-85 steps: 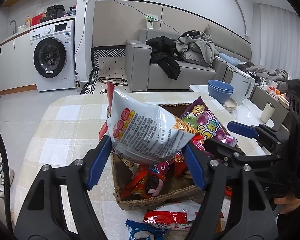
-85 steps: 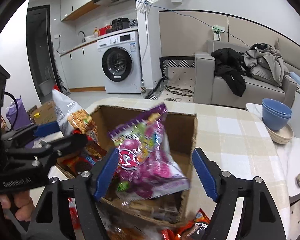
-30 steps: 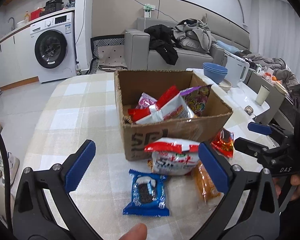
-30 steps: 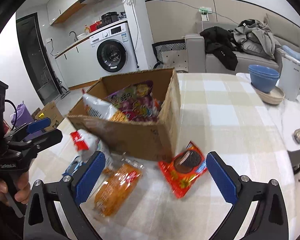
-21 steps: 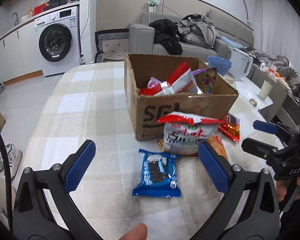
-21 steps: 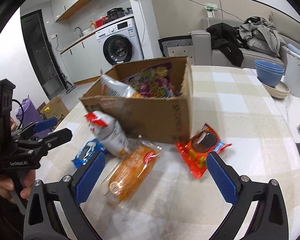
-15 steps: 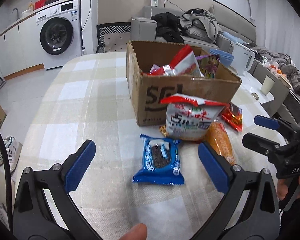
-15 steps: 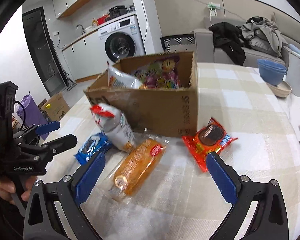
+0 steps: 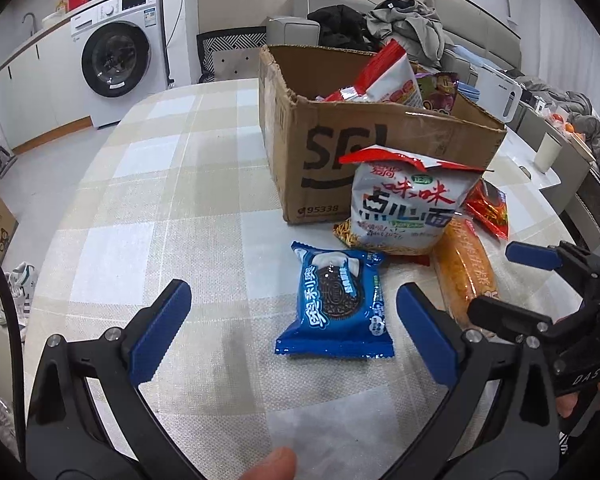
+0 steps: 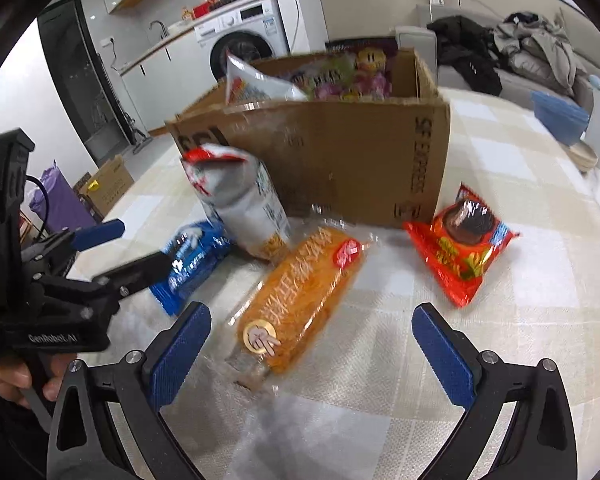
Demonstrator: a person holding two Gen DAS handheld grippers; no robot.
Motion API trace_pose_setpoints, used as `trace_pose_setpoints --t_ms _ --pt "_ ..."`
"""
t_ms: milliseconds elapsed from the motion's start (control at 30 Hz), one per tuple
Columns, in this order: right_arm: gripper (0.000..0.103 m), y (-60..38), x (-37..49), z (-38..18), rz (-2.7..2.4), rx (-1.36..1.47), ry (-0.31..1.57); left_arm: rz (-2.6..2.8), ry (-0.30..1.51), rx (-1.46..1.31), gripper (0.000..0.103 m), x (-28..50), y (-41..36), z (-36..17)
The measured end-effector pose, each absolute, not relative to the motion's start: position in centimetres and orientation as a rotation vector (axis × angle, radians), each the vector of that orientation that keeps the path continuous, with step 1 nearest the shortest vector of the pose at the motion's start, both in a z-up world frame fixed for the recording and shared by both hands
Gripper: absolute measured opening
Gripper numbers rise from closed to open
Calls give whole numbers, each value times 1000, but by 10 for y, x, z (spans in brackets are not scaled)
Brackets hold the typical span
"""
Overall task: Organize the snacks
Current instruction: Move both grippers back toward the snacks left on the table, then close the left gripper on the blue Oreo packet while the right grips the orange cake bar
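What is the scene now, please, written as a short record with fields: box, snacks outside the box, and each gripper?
box: cardboard box on the checked tablecloth, open top, several snack bags inside
leaning on box: white noodle-snack bag, upright against the front wall
flat on cloth: blue cookie packet; orange bread packet; red cookie packet
left gripper: open, empty, facing the blue cookie packet
right gripper: open, empty, facing the orange bread packet
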State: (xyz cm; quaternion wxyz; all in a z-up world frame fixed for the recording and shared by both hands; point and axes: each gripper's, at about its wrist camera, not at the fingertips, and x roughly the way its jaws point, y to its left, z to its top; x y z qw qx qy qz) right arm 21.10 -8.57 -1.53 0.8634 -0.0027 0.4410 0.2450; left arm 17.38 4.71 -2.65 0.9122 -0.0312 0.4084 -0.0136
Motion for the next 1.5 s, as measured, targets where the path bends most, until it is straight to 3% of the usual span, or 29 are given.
trace_pose_setpoints --t_ms 733,1133,1267,1333,1500 --pt "103 -99 217 -25 423 -149 1027 -52 888 -71 102 187 49 -49" --pt "101 -110 214 -26 465 -104 953 -69 933 -86 102 203 40 -61" --pt "76 -104 215 -31 483 -110 945 -70 951 -86 102 211 39 -65" --pt "76 -101 216 -32 478 -112 931 -74 944 -92 102 213 40 -65" --pt "64 -98 215 -32 468 -122 921 -78 945 -108 95 219 41 -66"
